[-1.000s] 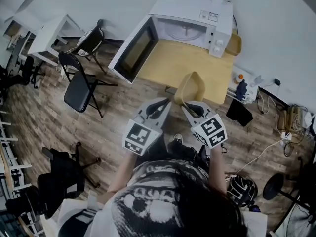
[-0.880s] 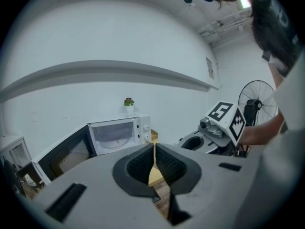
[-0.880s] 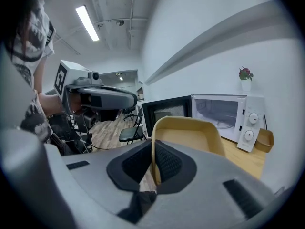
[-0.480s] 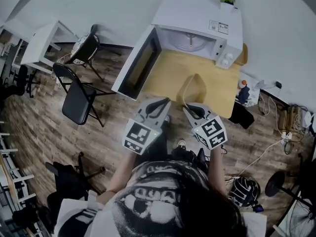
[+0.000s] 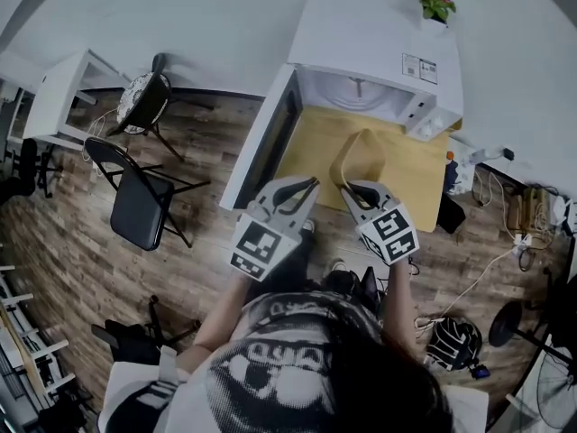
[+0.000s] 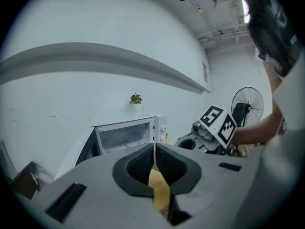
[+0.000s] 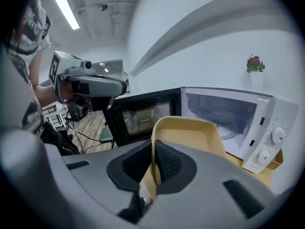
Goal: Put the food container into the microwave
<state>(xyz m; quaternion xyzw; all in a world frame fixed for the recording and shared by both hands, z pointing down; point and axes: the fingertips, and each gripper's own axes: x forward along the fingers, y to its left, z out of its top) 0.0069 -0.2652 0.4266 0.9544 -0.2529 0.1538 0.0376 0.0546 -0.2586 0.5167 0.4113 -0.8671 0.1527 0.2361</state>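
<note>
In the head view, the right hand-held gripper (image 5: 353, 189) is clamped on the near rim of the food container (image 5: 361, 156). The container hangs just ahead of it over the desk (image 5: 410, 179), short of the open microwave (image 5: 370, 48). Gripping one edge probably lets the far end go in first. The left hand-held gripper (image 5: 309, 184) sits just beside it, apart from the container.

In the left gripper view, the pads are pressed nearly together. A yellow sliver shows in the slit, and I cannot tell what it is. The cavity lies ahead.

In the right gripper view, the container wall is pinched between the pads and its body reaches toward the cavity. The microwave door (image 7: 143, 116) stands wide to this gripper's left, leaving the way in free.
</note>
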